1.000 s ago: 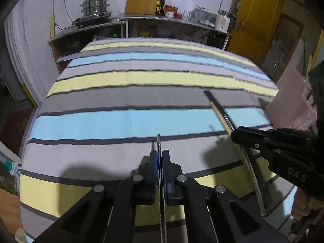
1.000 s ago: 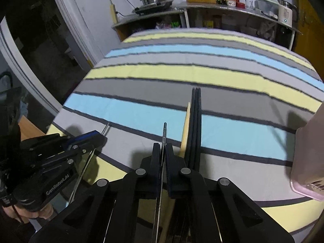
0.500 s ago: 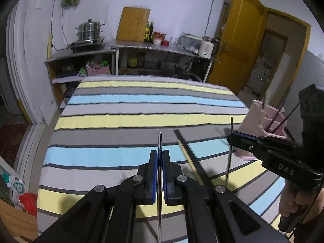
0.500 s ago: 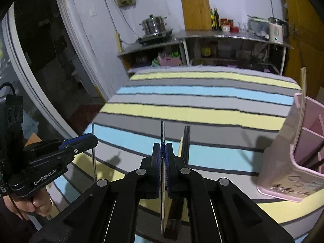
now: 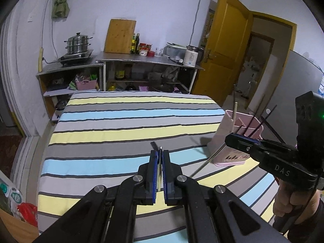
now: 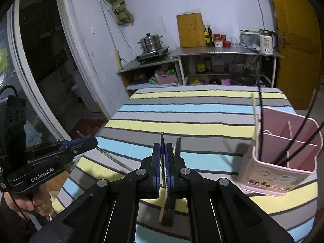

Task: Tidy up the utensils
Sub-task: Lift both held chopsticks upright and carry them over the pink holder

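Metal shows between the blue pads of the left gripper (image 5: 160,156): a thin silver chopstick (image 5: 160,163) is pinched there, its tip poking just past the fingertips. The right gripper (image 6: 163,148) is likewise pressed together on a second thin metal chopstick (image 6: 162,139), whose tip stands a little above the pads. From the left wrist view, the right gripper (image 5: 232,137) hangs above the bench with its chopstick slanting down below it, the lower end hanging near the striped cloth (image 5: 129,133). A hand (image 5: 291,200) grips its handle at the right edge. From the right wrist view, the left gripper (image 6: 93,140) is held out over the left edge of the bench, a short end of its chopstick sticking up behind the pads and a hand (image 6: 32,202) wrapped around the handle below.

Just beyond the right gripper, dark chopsticks (image 6: 178,144) and a pale wooden one (image 6: 173,149) lie flat on the cloth, side by side. To the right stands a pink utensil holder (image 6: 279,174) with inner dividers, upright on the cloth; several dark chopsticks and one wooden one lean inside it. Behind the bench, a metal shelf unit (image 6: 226,51) carries a steamer pot (image 6: 150,43), a wooden cutting board (image 6: 190,30), bottles and a white kettle (image 6: 266,41). A yellow door (image 5: 224,46) stands open at the right.
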The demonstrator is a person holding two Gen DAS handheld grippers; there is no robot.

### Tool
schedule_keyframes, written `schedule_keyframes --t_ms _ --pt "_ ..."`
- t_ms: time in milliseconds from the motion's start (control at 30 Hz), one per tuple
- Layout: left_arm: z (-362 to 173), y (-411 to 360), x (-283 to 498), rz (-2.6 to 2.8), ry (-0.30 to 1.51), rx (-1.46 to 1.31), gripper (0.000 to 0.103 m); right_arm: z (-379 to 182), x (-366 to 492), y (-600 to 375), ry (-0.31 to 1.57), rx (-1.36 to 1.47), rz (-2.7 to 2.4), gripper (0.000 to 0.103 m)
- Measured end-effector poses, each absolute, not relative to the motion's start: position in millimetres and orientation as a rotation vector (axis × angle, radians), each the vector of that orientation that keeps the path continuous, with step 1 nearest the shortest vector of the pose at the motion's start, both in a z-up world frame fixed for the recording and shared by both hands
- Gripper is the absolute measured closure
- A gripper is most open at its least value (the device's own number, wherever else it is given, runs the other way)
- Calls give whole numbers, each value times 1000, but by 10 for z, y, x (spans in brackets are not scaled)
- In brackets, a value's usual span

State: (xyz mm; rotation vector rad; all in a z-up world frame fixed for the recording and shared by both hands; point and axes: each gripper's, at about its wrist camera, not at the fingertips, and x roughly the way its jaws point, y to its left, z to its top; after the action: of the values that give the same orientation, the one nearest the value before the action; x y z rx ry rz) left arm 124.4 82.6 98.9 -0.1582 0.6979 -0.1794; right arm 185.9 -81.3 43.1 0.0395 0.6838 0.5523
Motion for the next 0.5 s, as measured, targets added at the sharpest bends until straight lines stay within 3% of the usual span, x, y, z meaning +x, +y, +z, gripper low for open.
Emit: schedule_keyframes --t_ms 500 --pt "1173 206 1361 -326 715 -149 99 673 1708 -1439 621 88 461 99"
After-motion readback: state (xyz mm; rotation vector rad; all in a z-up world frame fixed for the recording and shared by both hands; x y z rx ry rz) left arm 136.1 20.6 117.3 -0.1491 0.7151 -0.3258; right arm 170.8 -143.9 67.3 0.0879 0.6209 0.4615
